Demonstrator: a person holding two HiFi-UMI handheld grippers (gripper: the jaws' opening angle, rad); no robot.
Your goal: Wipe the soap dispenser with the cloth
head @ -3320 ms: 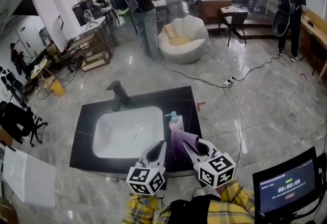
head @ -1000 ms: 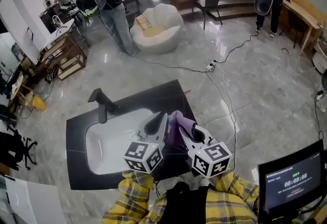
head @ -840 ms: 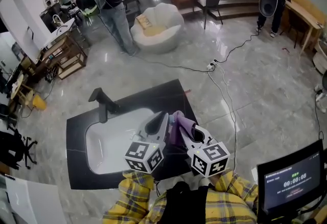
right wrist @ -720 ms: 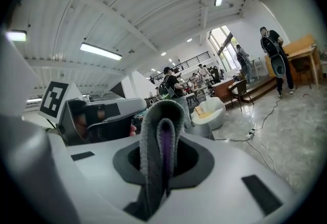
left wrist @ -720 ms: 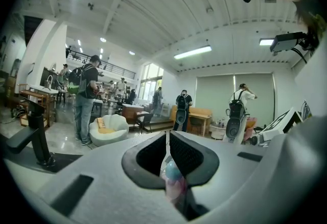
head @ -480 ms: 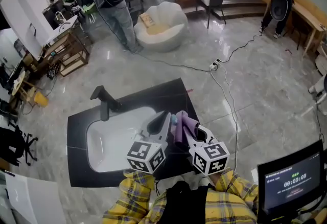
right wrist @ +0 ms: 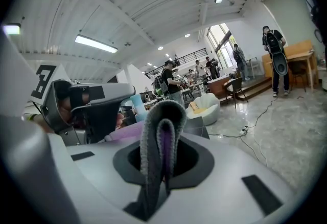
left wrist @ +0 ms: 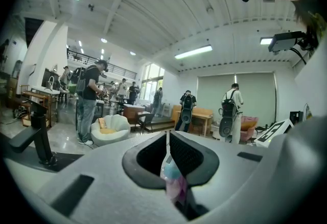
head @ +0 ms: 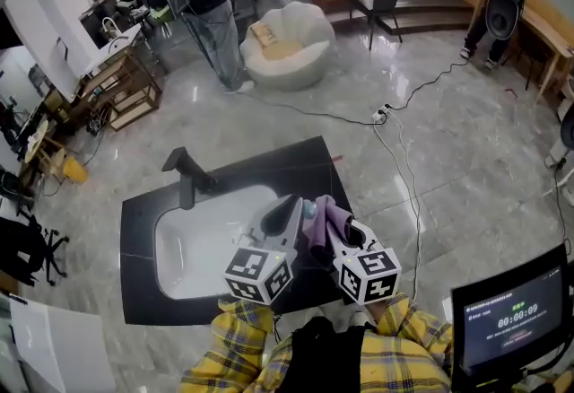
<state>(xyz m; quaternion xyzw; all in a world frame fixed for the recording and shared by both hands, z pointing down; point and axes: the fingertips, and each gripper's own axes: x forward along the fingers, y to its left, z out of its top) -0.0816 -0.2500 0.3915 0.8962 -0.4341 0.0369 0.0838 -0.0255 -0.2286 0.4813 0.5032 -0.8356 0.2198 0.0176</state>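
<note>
a black counter [head: 142,230] holds a white sink [head: 193,243]. at the sink's right rim, the left gripper [head: 290,205], jaws together, and the right gripper [head: 344,235], jaws clamped on the folded cloth [head: 330,219], flank the dispenser [head: 309,210], cloth just beside it.

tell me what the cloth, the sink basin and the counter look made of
Cloth: soft fuzzy textile, probably microfibre; grey napped outside, purple inside the fold.
Sink basin: smooth, even white with a slight gloss, likely ceramic.
Counter: flat black slab, low sheen; stone or composite, cannot tell which.
</note>
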